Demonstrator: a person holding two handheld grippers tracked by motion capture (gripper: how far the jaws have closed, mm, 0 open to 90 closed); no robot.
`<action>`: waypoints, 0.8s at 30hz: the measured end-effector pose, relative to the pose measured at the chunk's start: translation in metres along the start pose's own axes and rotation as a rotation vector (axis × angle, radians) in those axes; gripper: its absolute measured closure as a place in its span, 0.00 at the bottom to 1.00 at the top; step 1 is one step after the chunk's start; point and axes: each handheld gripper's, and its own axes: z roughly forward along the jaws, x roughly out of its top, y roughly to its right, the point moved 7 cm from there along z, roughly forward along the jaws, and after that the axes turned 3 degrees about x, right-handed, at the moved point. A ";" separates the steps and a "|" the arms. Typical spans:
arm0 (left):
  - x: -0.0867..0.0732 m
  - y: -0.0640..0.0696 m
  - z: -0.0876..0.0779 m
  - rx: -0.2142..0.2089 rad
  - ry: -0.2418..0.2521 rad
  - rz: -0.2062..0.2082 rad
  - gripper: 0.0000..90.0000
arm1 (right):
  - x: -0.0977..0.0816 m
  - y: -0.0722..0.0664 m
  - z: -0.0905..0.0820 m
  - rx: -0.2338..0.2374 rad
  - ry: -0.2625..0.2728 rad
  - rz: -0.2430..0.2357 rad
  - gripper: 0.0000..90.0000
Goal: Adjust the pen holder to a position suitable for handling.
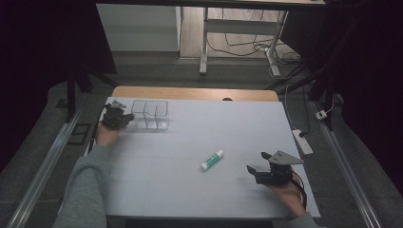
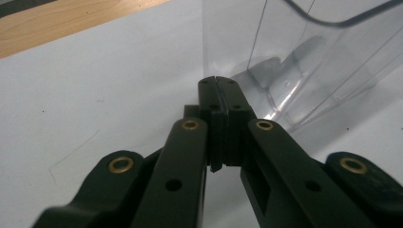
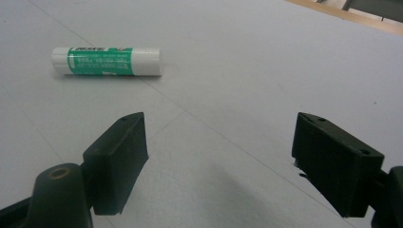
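A clear plastic organiser box (image 1: pixel 150 114) with inner dividers stands upright near the white table's (image 1: pixel 204 190) far-left corner. A green-and-white glue stick (image 1: pixel 212 160) lies on its side — capped, well apart from the box.

Clear glossy plastic organizer (image 1: pixel 150 115); matt grey tabletop (image 1: pixel 190 185).

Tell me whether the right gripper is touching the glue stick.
Apart. In the right gripper view, the right gripper has its jaws open with bare table between them and the glue stick; the high view shows the same gap.
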 end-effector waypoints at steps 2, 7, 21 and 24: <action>0.000 0.000 0.000 -0.004 0.001 -0.003 0.99 | 0.000 0.000 0.000 -0.001 -0.003 -0.002 0.21; 0.000 0.000 0.000 0.000 0.001 -0.002 0.99 | -0.001 0.000 0.001 0.004 -0.004 -0.001 0.21; 0.005 0.012 0.003 -0.011 -0.006 0.032 0.99 | -0.001 -0.002 0.002 0.018 0.000 -0.001 0.21; 0.006 0.015 0.004 -0.016 -0.011 0.045 0.99 | -0.001 -0.002 0.002 0.015 -0.004 -0.003 0.21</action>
